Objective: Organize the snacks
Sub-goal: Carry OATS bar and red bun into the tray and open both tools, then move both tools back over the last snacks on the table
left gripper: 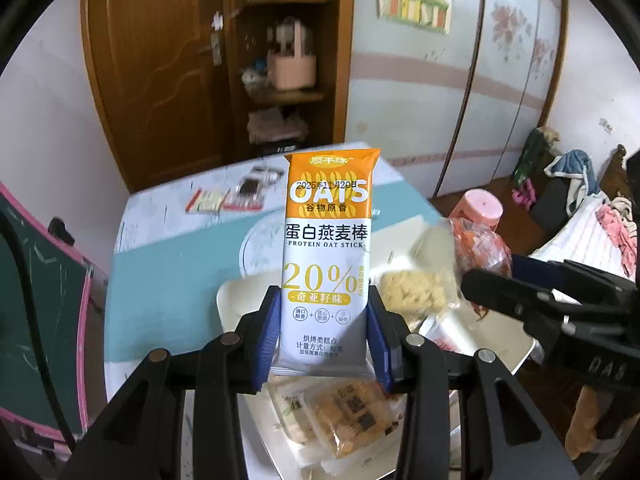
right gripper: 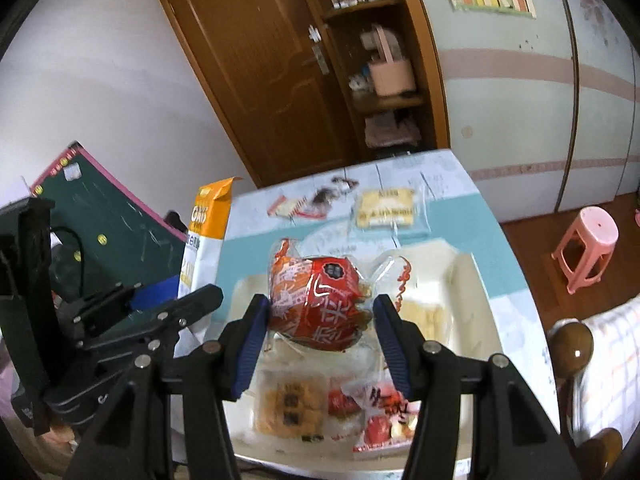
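The oat bar [left gripper: 326, 256] stands upright, long axis vertical, orange end on top. The left gripper [left gripper: 325, 334] is clamped on its lower end, above the tray's [right gripper: 466, 280] near edge. Only the right camera shows the right gripper [right gripper: 320, 344] squeezing a red snack pack [right gripper: 316, 304] sideways between its pads, over the tray's middle.

Snack packets [right gripper: 288, 404] are crowding the near part of the white tray [right gripper: 466, 276], leaving its far right corner fairly bare. Beyond the tray, loose packets [right gripper: 386, 208] are lying along the table's far edge [right gripper: 452, 168], while the teal strip [left gripper: 160, 280] left of the tray is lying open.
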### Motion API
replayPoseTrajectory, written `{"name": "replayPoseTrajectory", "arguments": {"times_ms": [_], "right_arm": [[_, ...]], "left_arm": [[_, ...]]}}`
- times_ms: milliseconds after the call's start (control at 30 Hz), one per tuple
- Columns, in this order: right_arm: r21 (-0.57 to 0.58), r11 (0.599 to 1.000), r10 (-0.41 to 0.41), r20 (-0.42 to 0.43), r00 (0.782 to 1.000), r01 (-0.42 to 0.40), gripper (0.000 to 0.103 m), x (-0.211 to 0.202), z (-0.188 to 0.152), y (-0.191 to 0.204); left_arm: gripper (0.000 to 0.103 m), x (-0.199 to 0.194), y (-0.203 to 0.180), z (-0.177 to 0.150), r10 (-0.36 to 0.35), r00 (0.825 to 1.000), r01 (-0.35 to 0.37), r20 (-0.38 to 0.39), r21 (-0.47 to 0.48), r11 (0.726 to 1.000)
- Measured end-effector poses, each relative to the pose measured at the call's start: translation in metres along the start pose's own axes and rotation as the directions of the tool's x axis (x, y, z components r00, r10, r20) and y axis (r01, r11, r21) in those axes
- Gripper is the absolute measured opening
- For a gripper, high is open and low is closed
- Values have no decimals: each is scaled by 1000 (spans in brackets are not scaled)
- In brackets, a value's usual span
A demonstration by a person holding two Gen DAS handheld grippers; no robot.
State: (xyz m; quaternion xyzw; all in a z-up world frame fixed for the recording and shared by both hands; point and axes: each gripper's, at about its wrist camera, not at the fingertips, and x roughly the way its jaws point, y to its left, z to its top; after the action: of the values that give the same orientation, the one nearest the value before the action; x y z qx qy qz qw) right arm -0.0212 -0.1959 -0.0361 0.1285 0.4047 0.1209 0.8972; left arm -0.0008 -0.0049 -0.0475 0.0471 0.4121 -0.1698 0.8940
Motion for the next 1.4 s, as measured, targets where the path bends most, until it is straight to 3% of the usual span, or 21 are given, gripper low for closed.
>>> {"name": "replayPoseTrajectory", "arguments": {"times_ms": [133,167,200,233,267,333,433,1400], "right_arm": [[-7,1000,-10,-60,998,10,56,16,-12,-1],[-8,1000,-14,-69,998,13,57,18,-14,-1],[-14,1000,-23,-79,997,22,57,20,-16,-2],[-22,999,-37,-90,995,36,57,23,-17,-2],[-19,999,-44,-92,995,43,58,24,-19,-2],[-1,998,-58,-94,994,58,64,25,-20,-7],[21,998,-53,-95,994,56,73,25,-22,-14],[94,995,-28,-132,991,41,73,34,-28,-26]], "left_arm": [[40,16,-1,-9,30,998,-30,-62,0,1000],[45,21,-2,-11,32,996,-31,-83,3,1000],[56,27,-2,-13,22,994,-22,-107,3,1000],[78,32,-2,-16,37,991,-38,-129,-4,999],[92,35,-1,-17,63,988,-65,-143,-10,998],[96,44,6,-19,53,981,-63,-185,-49,997],[96,52,14,-23,33,976,-55,-217,-97,994],[96,47,-7,-22,45,979,-52,-199,-31,998]]}}
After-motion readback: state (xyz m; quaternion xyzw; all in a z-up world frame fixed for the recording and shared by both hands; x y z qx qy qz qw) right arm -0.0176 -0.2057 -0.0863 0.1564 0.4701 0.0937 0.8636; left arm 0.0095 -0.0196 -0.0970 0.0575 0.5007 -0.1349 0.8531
